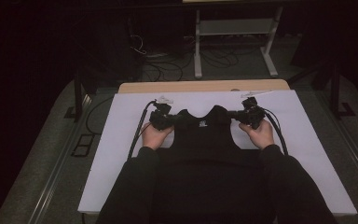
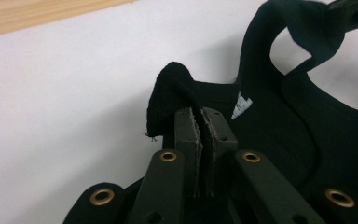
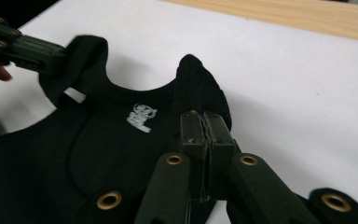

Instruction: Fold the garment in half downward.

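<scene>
Vest (image 1: 200, 140), black and sleeveless, is spread flat on a white sheet (image 1: 307, 140) over the table, neckline away from the person. One shoulder strap is pinched in the closed jaws of the left gripper (image 2: 201, 122), the other in those of the right gripper (image 3: 205, 123). Both straps are raised slightly and drawn apart, probably so the cloth is kept taut and smooth for arranging or folding.

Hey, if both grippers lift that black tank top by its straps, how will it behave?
The black tank top will probably sag and drape; its strap already folds limply over the left gripper. It seems light, since thin knit bunches easily at the right gripper. It will likely slide across the white table cover rather than roll.
</scene>
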A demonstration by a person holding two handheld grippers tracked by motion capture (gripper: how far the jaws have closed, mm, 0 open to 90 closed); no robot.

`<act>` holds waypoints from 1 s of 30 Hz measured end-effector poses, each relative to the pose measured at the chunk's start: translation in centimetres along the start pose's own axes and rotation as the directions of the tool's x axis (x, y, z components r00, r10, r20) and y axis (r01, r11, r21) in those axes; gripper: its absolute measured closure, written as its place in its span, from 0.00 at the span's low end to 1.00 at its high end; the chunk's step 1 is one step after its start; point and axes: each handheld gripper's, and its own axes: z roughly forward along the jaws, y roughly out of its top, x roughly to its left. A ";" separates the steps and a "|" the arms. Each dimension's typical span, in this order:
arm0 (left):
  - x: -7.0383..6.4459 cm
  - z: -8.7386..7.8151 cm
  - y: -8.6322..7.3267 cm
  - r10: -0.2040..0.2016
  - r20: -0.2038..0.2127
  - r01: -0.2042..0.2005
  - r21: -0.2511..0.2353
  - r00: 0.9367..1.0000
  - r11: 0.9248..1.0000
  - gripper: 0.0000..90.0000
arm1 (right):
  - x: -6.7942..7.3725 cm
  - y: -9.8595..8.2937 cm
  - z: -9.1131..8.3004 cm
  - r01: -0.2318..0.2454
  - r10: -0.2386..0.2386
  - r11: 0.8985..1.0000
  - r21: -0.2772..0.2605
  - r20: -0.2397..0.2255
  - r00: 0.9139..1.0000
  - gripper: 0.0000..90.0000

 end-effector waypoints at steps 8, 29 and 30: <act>-1.2 -2.4 -0.1 0.034 0.012 -0.033 -0.035 0.999 0.999 0.94 | 2.0 0.0 -1.9 0.039 -0.039 0.999 -0.014 -0.033 0.999 0.97; -4.7 -4.9 -0.7 0.098 0.041 -0.096 -0.054 0.994 0.994 0.94 | 3.5 -2.4 -4.7 0.027 -0.033 0.998 -0.048 -0.115 0.993 0.97; -4.8 -5.0 -0.8 0.098 0.042 -0.096 -0.054 0.994 0.994 0.94 | 3.6 -2.5 -4.9 0.026 -0.032 0.998 -0.051 -0.123 0.992 0.97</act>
